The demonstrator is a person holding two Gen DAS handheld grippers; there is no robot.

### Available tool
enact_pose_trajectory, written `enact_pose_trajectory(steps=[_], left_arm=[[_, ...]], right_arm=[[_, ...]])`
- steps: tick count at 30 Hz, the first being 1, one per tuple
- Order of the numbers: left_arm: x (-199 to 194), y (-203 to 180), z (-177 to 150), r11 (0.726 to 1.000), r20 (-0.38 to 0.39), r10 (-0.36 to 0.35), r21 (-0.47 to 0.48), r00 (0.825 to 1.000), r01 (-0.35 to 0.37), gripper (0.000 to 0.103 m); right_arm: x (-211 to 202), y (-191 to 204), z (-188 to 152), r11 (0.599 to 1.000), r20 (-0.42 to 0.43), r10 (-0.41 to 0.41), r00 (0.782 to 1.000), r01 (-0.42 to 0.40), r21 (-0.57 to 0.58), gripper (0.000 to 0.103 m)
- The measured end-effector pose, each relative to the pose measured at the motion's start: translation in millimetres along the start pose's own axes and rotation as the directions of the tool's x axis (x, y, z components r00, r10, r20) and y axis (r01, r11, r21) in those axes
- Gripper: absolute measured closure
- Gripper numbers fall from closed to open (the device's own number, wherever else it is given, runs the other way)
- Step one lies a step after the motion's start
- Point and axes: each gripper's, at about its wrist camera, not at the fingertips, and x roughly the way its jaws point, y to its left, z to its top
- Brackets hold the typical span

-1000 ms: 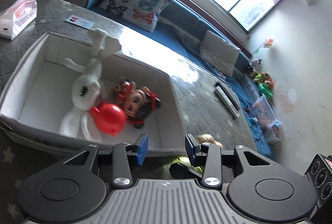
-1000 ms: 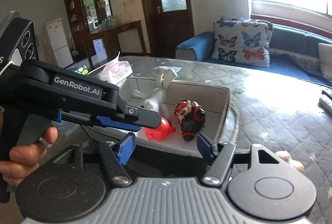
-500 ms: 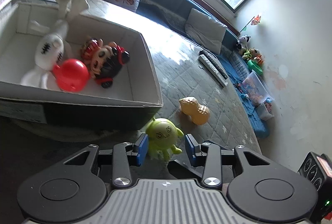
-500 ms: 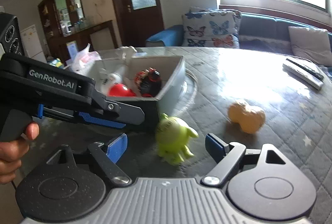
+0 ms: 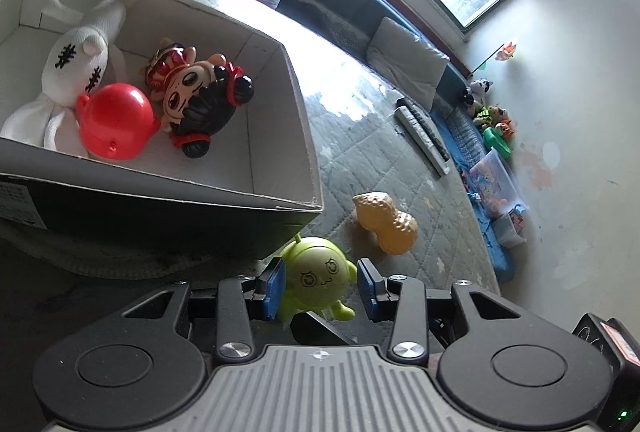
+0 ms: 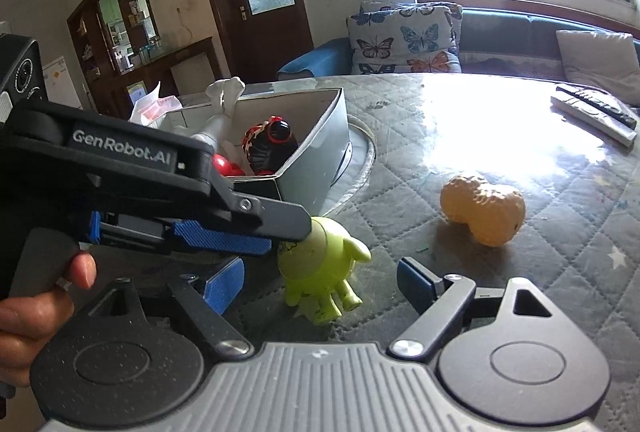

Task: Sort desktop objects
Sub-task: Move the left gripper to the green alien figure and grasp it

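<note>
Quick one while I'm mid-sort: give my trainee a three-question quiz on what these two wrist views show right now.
1. True or false: the green toy stands on the table, outside the box.
2. Which toy lies loose on the table beside the green toy? A) the red ball B) the peanut toy C) the white plush
3. Fill in: the pads of the left gripper stand either side of the ____ toy, and no squeeze on it shows.

Key: 1 true; 2 B; 3 green. The right gripper is open, short of the same toy.
</note>
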Motion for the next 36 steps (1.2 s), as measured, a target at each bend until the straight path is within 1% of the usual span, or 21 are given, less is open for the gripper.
enact_pose_trajectory(steps=[7,13,16,23,32,36], left_arm=[[10.5,3.4,1.9,0.999,-0.025,-0.002,-0.032,1.000,0.001,0.061],[15.2,5.3,5.1,0.999,-0.030,-0.007,-0.044,1.000,0.005,0.060],[16.0,3.8,6.8,0.999,-0.041,0.000,-0.038,0.999,-0.002,0.059],[18.1,1.0,5.9,1.000,-0.058,-0.002,-0.019,0.998,0.001,0.057],[8.8,0.2,-2.6,1.000,-0.129,-0.004,-0.012,0.992,0.002,0.056],[3.9,1.9,-9.8,1.000,-0.145,-0.010,-0.014,0.989,0.008,0.054]], right_arm=[[14.0,0.0,1.1,1.000,-0.015,0.017,1.000,-0.018,-0.024,0.017],[21.9,-5.7,1.0,0.999,-0.027,0.039,0.999,-0.040,-0.027,0.017],[23.7,-8.3,0.2,0.998,-0.026,0.056,0.998,-0.057,-0.028,0.016],[26.6,-11.4,-4.0,0.997,-0.030,0.066,0.997,-0.067,-0.039,0.015],[8.8,-5.0,-16.0,0.994,-0.019,0.098,0.995,-0.099,-0.036,0.015],[-2.5,-1.0,-23.7,0.993,-0.010,0.119,0.993,-0.119,-0.025,0.015]])
